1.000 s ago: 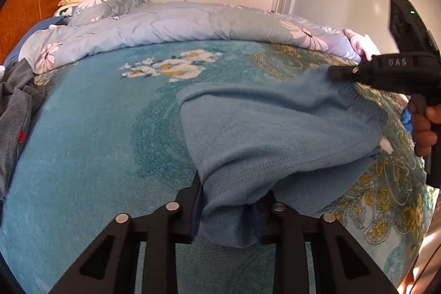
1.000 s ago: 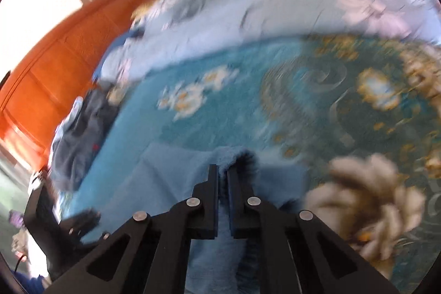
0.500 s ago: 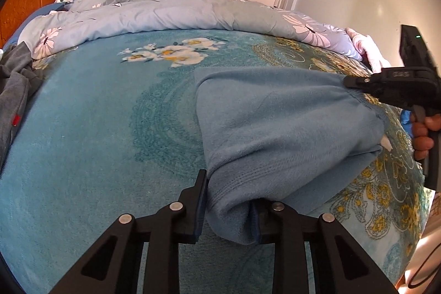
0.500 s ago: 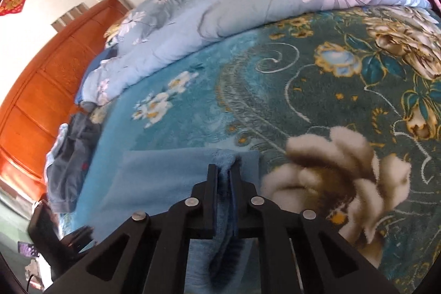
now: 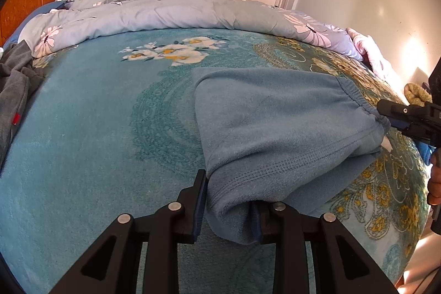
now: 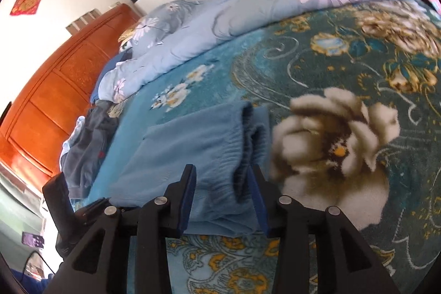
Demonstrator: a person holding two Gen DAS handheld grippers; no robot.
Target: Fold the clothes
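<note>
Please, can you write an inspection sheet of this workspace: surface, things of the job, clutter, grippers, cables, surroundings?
Surface: teal floral blanket covering the bed.
Job's things: blue fleece garment, folded, lying on the blanket.
Clutter: grey clothes heaped at the bed's edge.
Grippers: left gripper shut on the garment's near fold; right gripper has just been opening, its jaws stand apart with the waistband end between them.
Cables: nothing seen for certain.
Surroundings: pale floral quilt, orange wooden headboard, white wall.
</note>
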